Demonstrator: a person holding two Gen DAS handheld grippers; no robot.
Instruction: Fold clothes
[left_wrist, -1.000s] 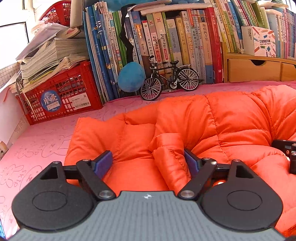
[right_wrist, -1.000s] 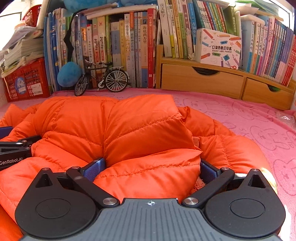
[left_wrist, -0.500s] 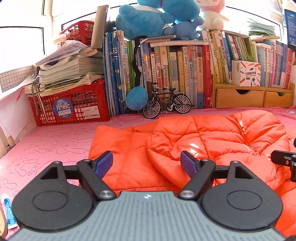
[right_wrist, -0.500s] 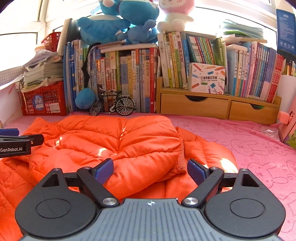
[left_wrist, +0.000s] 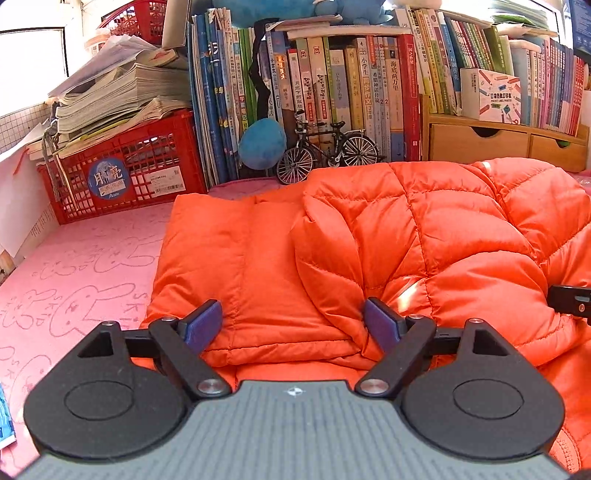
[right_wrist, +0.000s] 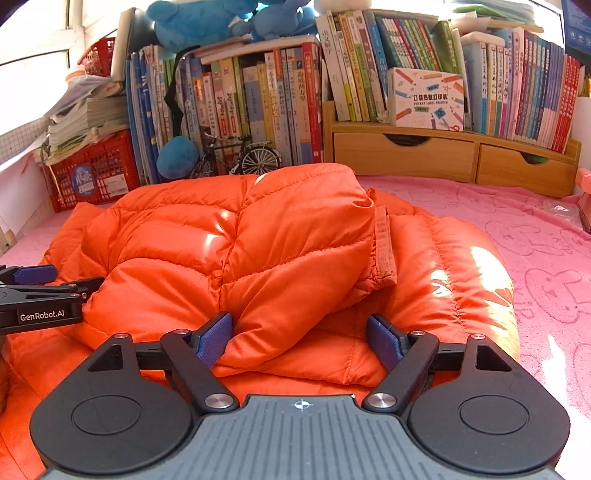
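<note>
Pink mat (right_wrist: 535, 251) free R; books (right_wrist: 266, 110), red crate (left_wrist: 122, 177) block rear/L.

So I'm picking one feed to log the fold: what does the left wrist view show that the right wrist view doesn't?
Only the left wrist view shows the jacket's flat left panel up close.

Only the right wrist view shows the sleeve cuff, the bare pink cover on the right and the blue plush toys whole.

Both show the orange down jacket, the red crate, the model bicycle, and both grippers, left and right, open.
</note>
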